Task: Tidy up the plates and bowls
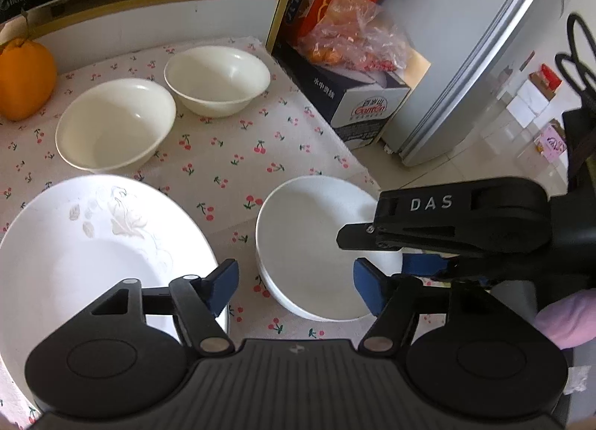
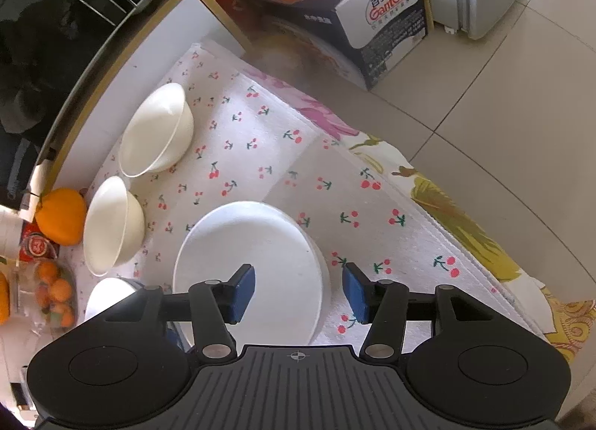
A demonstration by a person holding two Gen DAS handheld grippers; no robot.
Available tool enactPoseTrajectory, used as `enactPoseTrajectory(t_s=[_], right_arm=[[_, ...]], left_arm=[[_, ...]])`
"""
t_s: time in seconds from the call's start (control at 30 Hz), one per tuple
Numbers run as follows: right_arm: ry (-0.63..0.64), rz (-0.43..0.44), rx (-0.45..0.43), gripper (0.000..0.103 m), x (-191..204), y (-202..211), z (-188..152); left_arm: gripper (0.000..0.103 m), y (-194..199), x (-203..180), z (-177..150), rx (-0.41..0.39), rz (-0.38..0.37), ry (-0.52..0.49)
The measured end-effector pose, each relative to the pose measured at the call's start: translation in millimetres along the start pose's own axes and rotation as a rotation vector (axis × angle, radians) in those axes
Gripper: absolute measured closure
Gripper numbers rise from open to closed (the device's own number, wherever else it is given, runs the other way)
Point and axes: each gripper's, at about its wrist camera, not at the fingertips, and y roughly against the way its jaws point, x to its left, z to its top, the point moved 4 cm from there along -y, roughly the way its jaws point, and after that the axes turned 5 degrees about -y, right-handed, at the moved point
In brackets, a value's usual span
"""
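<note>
Two cream bowls, one nearer (image 1: 115, 124) and one farther (image 1: 218, 80), stand at the back of the cherry-print cloth (image 1: 223, 169). A large white plate with a faint leaf pattern (image 1: 93, 255) lies at the left. A small stack of white plates (image 1: 309, 244) lies at the right. My left gripper (image 1: 294, 288) is open and empty, above the gap between the large plate and the stack. My right gripper (image 2: 298, 292) is open, its jaws either side of the stack's near right rim (image 2: 253, 262); it also shows in the left wrist view (image 1: 380, 244). The bowls also show in the right wrist view (image 2: 156, 130), (image 2: 113, 225).
An orange (image 1: 24, 80) sits at the back left. A blue and white carton (image 1: 357, 102) with a bag of fruit (image 1: 354, 39) stands beside the table, next to a fridge (image 1: 484, 57). The table's right edge (image 2: 465, 229) drops to a tiled floor.
</note>
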Motion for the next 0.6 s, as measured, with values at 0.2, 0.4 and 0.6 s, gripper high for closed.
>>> enactPoseTrajectory(t_s=[0.2, 0.4, 0.6], right_arm=[[-0.025, 0.044, 0.003, 0.045, 2, 1, 1], [-0.038, 0.076, -0.047, 0.040, 6, 9, 6], [-0.047, 0.112, -0.087, 0.033, 12, 16, 12]], left_arm=[[0.029, 11, 3, 9, -0.029, 0.001, 0.002], [0.022, 26, 12, 22, -0.078, -0.010, 0.032], [0.013, 40, 23, 33, -0.133, 0.040, 0.030]])
